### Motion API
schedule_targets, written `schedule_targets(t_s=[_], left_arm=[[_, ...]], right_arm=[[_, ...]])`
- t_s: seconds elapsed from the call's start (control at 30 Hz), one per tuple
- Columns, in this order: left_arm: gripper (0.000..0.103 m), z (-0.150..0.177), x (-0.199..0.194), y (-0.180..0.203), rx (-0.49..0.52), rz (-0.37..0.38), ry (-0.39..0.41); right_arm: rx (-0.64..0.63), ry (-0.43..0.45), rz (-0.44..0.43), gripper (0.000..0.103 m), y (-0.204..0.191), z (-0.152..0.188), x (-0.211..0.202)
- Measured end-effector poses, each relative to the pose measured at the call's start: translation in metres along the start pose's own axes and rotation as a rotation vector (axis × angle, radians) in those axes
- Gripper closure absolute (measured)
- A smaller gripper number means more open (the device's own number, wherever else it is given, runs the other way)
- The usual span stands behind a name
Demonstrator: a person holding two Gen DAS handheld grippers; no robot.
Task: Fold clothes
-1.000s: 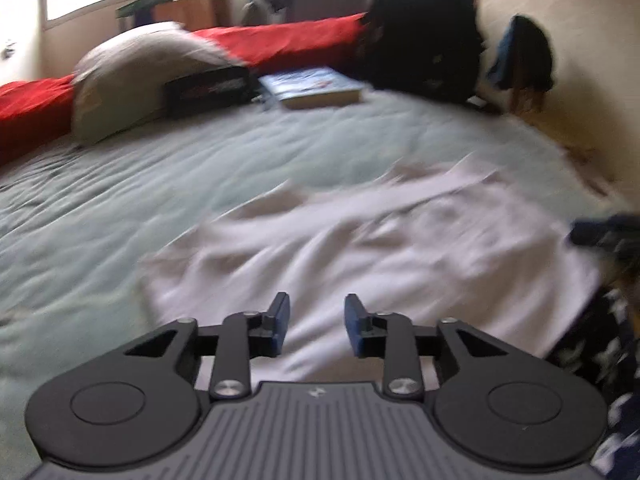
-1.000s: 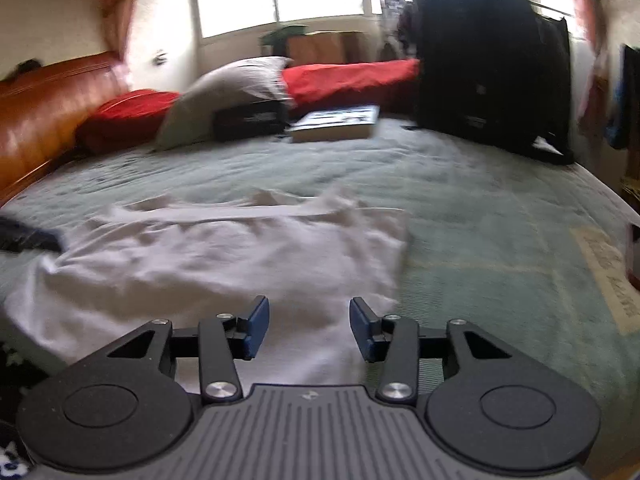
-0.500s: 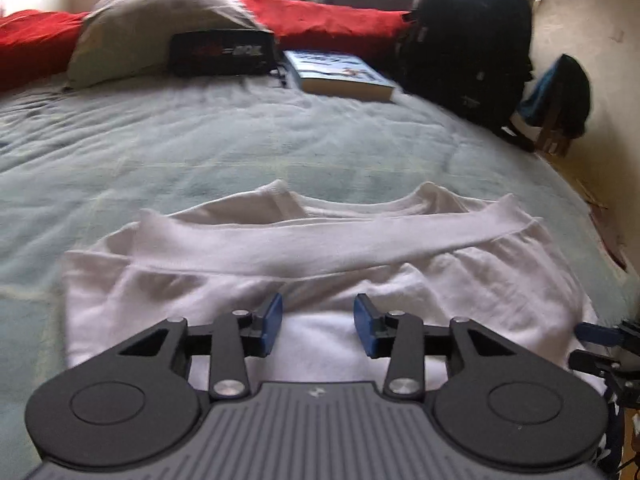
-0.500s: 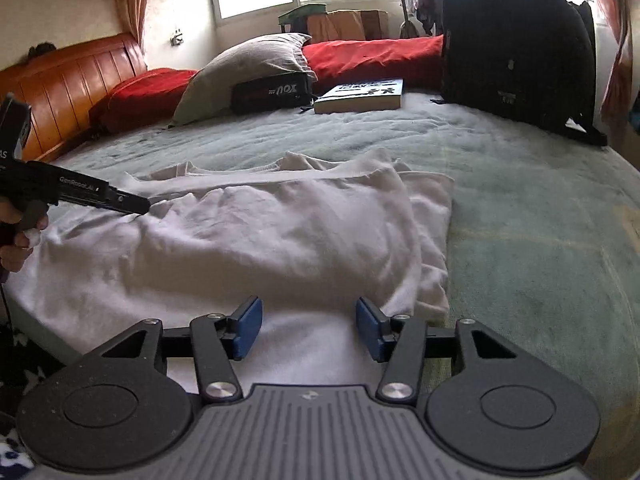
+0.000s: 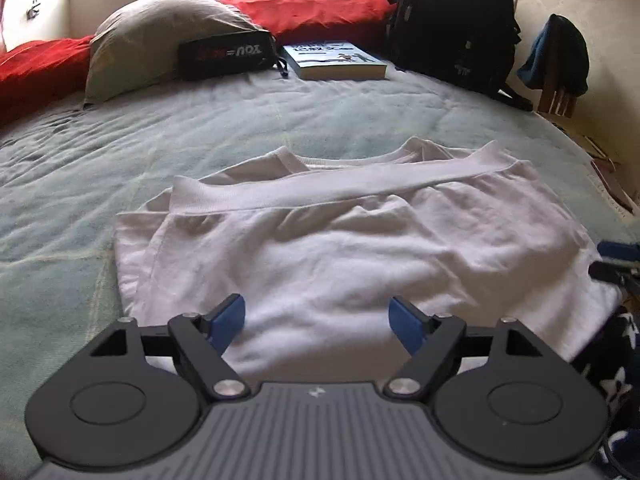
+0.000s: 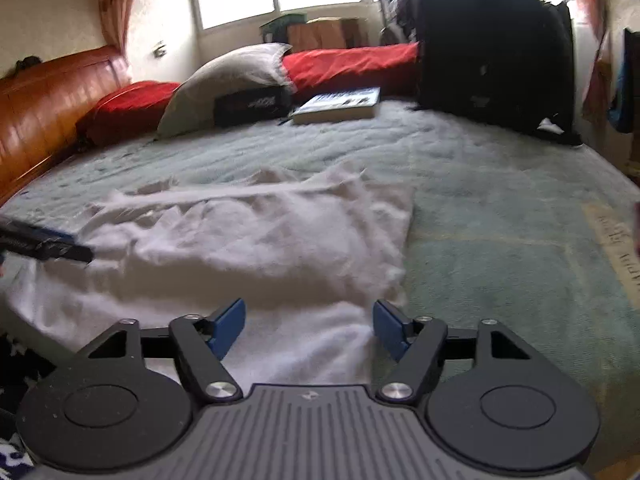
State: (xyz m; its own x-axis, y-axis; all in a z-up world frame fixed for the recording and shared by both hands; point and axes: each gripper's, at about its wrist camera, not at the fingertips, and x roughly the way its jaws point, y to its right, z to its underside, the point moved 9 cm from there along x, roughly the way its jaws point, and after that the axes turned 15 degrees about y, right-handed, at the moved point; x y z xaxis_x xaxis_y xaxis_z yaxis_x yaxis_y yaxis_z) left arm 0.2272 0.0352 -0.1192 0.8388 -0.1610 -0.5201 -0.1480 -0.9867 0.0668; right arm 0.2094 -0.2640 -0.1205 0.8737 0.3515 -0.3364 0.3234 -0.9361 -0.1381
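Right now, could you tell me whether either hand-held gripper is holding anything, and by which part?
Nothing is held. The left hand-held gripper and the right hand-held gripper are both open above the near edge of the white shirt, which lies on the bed.

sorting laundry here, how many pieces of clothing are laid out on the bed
1: a white shirt, folded once, lies on the near part of the green bedspread, in front of both open grippers. Anything under it or beyond the frame edges would be hidden.

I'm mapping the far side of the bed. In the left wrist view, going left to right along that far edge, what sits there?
Grey pillow → black pouch → book → black backpack.
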Motion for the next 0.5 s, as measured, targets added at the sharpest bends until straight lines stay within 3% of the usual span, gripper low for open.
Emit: schedule_targets(t_s=[0.13, 0.27, 0.37, 0.5], left_arm=[[0.020, -0.008, -0.009, 0.006, 0.019, 0.009, 0.028], [0.019, 0.001, -0.006, 0.001, -0.002, -0.030, -0.010], [0.019, 0.014, -0.012, -0.009, -0.031, -0.060, -0.033], [0.018, 0.020, -0.030, -0.017, -0.078, -0.061, -0.027]], right_arm=[[0.026, 0.027, -0.009, 0.020, -0.002, -0.015, 0.009], [0.062, 0.022, -0.031, 0.016, -0.008, -0.021, 0.024], [0.066, -0.046, -0.010, 0.014, -0.009, -0.003, 0.033], [0.057, -0.047, -0.022, 0.009, -0.016, 0.000, 0.027]])
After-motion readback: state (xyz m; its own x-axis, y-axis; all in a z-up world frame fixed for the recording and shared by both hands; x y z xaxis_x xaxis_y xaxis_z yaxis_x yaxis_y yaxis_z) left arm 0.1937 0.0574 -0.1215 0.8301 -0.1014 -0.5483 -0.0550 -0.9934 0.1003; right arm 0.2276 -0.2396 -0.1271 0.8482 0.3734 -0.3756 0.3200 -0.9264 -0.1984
